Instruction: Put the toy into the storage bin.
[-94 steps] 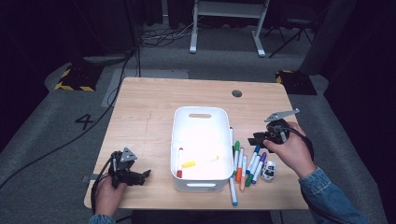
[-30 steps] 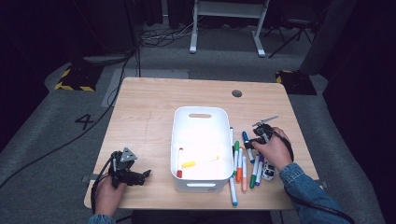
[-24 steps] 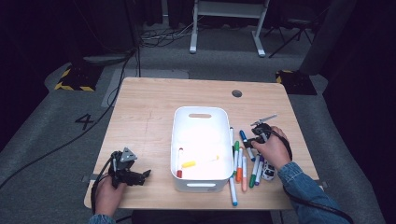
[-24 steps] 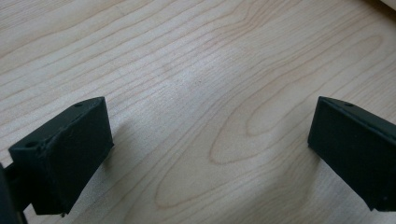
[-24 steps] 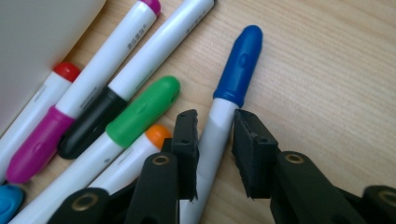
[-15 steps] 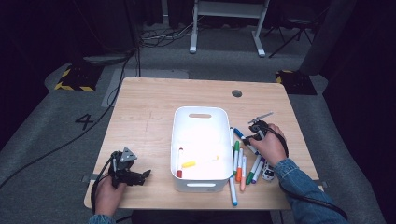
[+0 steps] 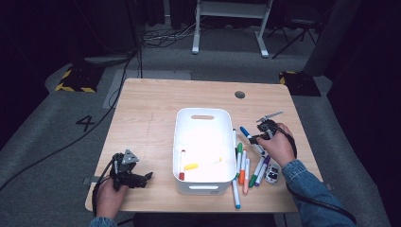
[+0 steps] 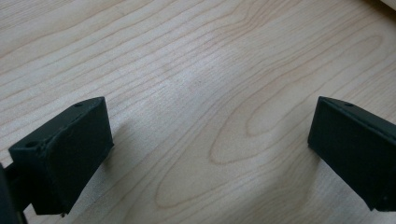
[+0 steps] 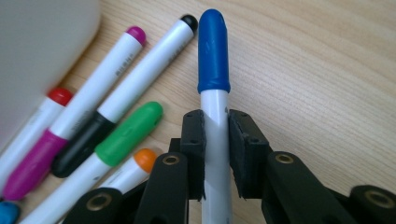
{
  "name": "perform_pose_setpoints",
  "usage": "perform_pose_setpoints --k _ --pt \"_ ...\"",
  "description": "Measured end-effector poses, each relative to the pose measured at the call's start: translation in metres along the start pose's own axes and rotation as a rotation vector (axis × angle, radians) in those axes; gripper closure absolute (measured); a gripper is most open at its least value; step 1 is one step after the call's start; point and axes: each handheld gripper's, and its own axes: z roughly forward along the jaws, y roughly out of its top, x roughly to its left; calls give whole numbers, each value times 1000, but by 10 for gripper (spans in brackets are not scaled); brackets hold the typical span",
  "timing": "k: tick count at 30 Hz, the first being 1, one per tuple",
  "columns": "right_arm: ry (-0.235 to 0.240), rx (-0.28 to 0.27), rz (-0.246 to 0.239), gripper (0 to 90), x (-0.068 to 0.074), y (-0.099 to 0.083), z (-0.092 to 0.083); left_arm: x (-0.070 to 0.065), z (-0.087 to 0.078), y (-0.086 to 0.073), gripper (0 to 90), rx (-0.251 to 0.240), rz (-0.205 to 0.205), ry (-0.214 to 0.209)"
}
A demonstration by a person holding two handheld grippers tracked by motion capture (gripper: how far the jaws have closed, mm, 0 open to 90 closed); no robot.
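Right tongs (image 9: 215, 154) clamp the blue marker (image 9: 214, 51) (low, nearly level); left tongs (image 8: 205, 154) gape empty.

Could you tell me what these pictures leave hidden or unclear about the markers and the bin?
- Blue marker: its rear end is hidden by the right gripper in the right gripper view.
- Bin: blurred and cut off by the left edge in the right gripper view.
- Small white thing beside the markers: too small to identify in the high view.

Blue-capped white marker (image 9: 214, 93); white bin (image 7: 204, 142); black claw (image 9: 215, 154); pale wood-grain table (image 7: 151, 109).
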Motion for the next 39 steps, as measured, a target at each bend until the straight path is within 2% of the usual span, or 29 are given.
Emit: perform_pose_setpoints --k 3,6,7,22,31,39 --pt "35 -37 2 769 1 2 -13 0 0 0 0 0 1 0" --pt "45 -52 2 769 2 2 -19 0 0 0 0 -3 -2 9" --pt "61 -65 12 769 4 3 -27 -1 1 0 0 -3 -7 4" --pt "112 -168 -6 769 20 5 -72 -2 2 2 0 -5 -4 2" --pt "144 -203 -53 769 38 10 -91 -2 2 3 0 -4 -5 -3" --pt "188 -213 -95 768 62 15 -104 -2 2 2 0 -4 -5 -4"
